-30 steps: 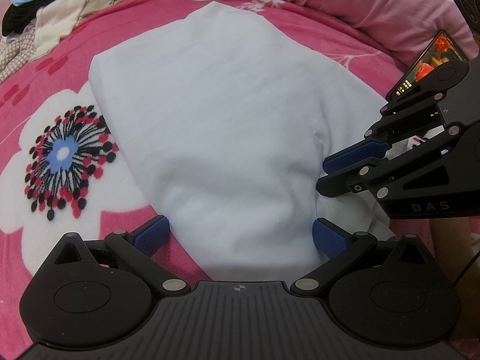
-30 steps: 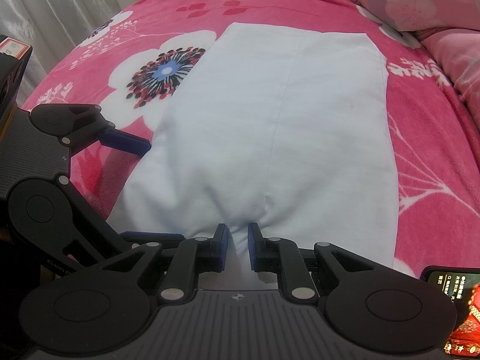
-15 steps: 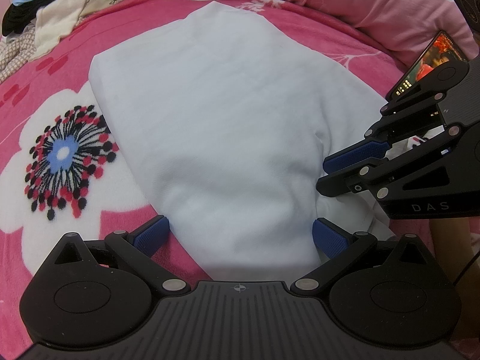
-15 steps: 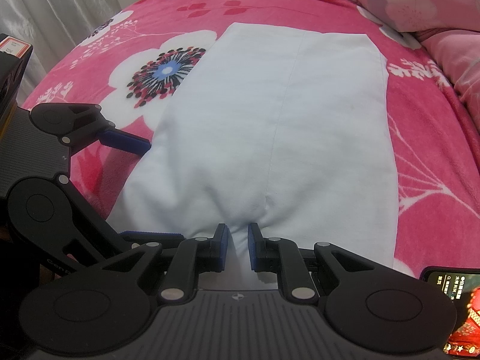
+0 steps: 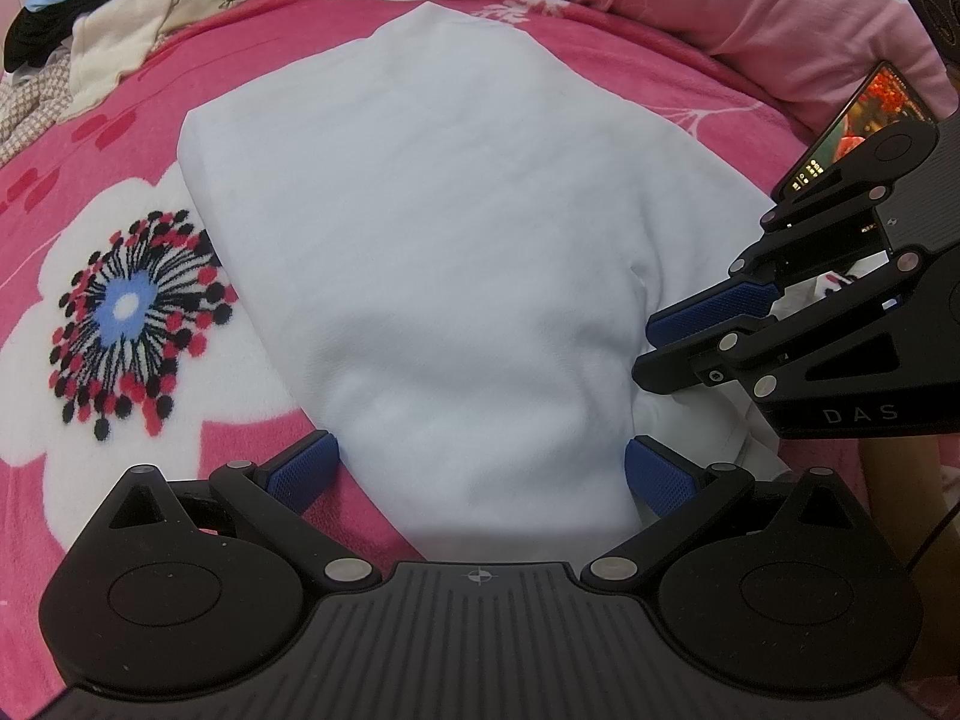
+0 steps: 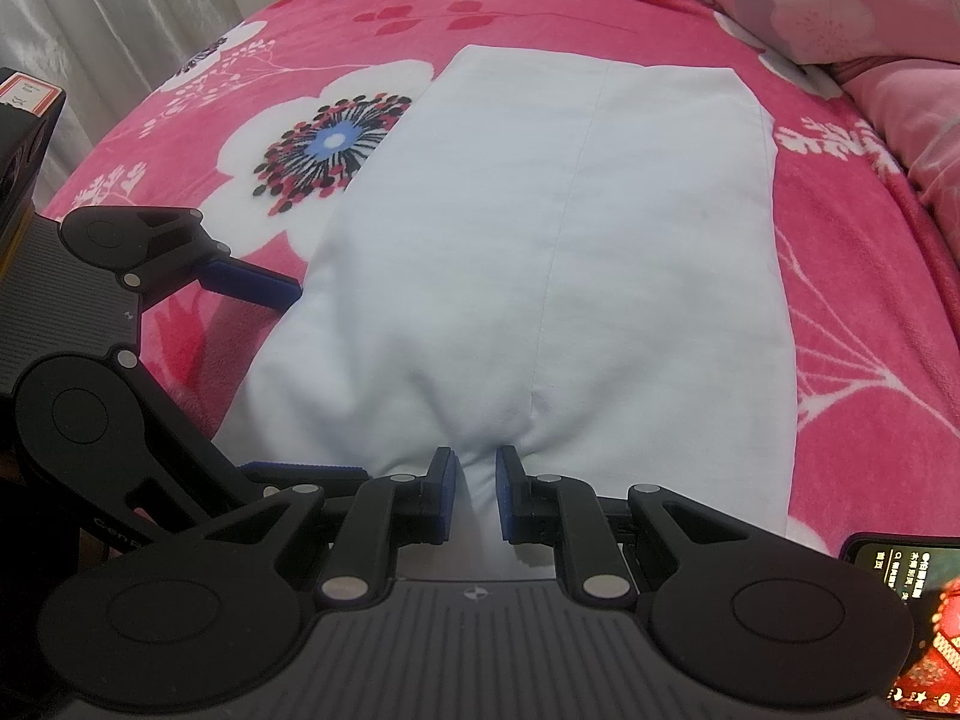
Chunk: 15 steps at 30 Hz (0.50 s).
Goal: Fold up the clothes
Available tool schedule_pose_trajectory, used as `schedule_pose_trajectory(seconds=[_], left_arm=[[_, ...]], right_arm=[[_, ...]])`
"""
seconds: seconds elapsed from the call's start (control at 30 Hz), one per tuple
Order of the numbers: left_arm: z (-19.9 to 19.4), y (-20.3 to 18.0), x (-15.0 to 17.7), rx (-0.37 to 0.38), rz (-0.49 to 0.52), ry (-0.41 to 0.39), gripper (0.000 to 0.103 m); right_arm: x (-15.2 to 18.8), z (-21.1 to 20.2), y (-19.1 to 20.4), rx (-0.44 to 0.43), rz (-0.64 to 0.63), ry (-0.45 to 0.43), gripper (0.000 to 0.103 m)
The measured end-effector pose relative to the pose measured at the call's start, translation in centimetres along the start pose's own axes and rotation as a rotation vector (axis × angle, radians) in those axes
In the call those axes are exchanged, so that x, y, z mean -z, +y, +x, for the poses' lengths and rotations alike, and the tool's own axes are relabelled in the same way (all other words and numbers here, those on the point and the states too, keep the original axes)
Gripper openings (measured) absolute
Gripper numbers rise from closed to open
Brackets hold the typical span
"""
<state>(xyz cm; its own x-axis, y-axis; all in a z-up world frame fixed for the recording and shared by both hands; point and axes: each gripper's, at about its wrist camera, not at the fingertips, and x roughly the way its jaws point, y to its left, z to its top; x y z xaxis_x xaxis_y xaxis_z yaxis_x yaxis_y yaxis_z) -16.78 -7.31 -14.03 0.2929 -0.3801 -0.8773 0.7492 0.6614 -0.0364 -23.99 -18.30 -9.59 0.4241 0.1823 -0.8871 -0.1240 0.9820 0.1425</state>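
Note:
A white garment (image 5: 456, 252), folded into a long rectangle, lies flat on a pink flowered blanket (image 5: 108, 120). My left gripper (image 5: 480, 471) is open wide, one blue pad at each side of the garment's near end, with cloth bulging between them. To its right my right gripper (image 5: 654, 348) grips the same end. In the right wrist view the garment (image 6: 600, 228) stretches away, and my right gripper (image 6: 477, 480) is shut on a small pinched pleat of its near edge. There the left gripper (image 6: 330, 381) straddles the cloth's left corner.
A lit phone (image 5: 864, 120) lies on the blanket at the right, near my right gripper (image 6: 906, 600). A pile of other clothes (image 5: 90, 18) sits at the far left corner. A pink quilt (image 5: 660, 0) runs along the far edge. A bare forearm (image 5: 894, 480) shows at lower right.

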Motion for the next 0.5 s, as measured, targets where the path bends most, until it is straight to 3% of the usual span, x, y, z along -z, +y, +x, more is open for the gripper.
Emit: schedule_pose_trajectory(seconds=[0.13,0.33,0.4,0.5], left_arm=[[-0.7,0.3,-0.5,-0.011,-0.001,-0.006,0.103],[-3.8,3.1,-2.3,-0.040,-0.075,-0.112,0.103],[-4.2,3.9,-2.9,-0.022,-0.107,-0.138,0.103],[-3.1,3.6,-4.0,-0.005,-0.072,-0.127,0.102]], right_arm=[[0.0,-0.1,-0.2,-0.009,0.008,-0.001,0.016],[-0.5,-1.6,-1.7,-0.047,0.067,-0.042,0.016],[-0.9,-2.5,-2.3,-0.040,0.083,-0.072,0.016],[-1.5,-2.8,-2.8,0.005,0.081,-0.089,0.016]])
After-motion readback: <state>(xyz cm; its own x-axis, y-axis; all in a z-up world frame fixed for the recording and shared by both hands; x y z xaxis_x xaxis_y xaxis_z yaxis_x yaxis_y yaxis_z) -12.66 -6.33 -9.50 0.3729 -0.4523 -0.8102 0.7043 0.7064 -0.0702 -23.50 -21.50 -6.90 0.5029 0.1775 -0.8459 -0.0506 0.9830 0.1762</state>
